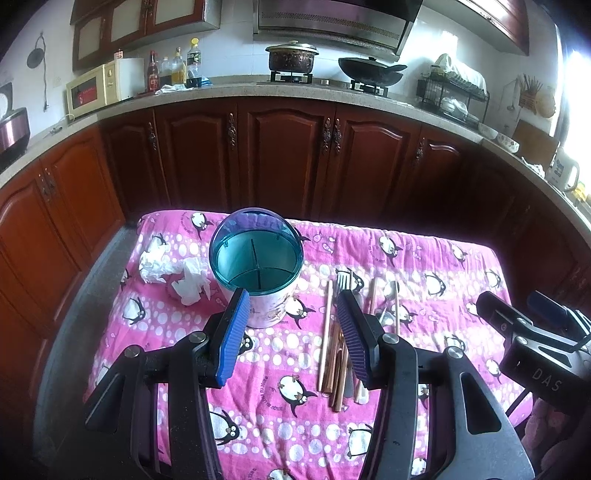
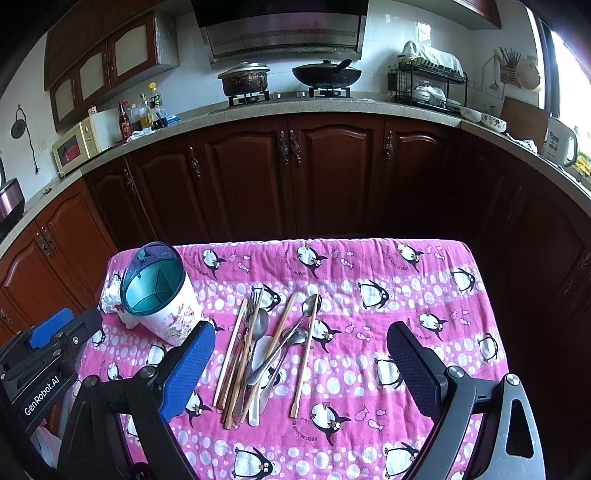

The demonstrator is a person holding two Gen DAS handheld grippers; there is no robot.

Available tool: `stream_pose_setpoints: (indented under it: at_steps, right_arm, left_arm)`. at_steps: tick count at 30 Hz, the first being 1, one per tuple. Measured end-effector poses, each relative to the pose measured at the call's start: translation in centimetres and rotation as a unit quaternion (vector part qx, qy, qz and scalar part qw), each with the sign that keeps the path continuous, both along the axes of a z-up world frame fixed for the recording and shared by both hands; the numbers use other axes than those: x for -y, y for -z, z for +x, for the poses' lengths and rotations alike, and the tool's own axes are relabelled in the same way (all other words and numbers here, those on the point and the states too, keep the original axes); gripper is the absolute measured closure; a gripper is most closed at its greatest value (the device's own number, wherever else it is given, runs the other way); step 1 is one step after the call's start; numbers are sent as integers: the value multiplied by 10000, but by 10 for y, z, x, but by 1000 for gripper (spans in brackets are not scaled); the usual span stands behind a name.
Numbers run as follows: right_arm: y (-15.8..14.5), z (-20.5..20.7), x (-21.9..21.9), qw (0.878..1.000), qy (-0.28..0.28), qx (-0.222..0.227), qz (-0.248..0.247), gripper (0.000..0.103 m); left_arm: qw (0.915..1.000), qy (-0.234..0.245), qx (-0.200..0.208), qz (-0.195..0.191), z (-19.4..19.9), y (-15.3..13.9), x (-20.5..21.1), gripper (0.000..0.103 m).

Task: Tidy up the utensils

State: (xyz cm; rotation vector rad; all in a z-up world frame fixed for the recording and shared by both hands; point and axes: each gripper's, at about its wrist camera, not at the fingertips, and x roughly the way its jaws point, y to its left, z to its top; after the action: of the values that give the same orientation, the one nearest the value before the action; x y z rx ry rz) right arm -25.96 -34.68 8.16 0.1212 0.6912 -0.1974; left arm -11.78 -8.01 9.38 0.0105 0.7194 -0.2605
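Left gripper (image 1: 291, 332), right gripper (image 2: 299, 365) wide, empty. Chopsticks (image 2: 231, 354) light, stiff, slippery (tangled with spoons (image 2: 277, 354)); pinch mid-shaft. Divided holder (image 2: 159, 295) empty.

Daylight enters from the window (image 2: 570, 70) at far right, overexposed. The pink cloth (image 2: 369, 295) is bright and sharp; the lower cabinets (image 2: 332, 177) sit in shadow. Strong fisheye bending, with dark vignetted corners in both views.

Dark wooden cabinets (image 2: 332, 166) (white-tiled wall (image 2: 388, 33) above) line the kitchen.
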Motion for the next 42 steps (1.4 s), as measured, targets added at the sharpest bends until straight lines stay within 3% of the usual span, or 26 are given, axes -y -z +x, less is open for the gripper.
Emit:
stream_pose_setpoints:
  at_steps: [42]
  right_arm:
    - [16,20,1,9996,-156,-240,59,10]
  left_arm:
    - [9999,-26,-148,45,11,9,4,54]
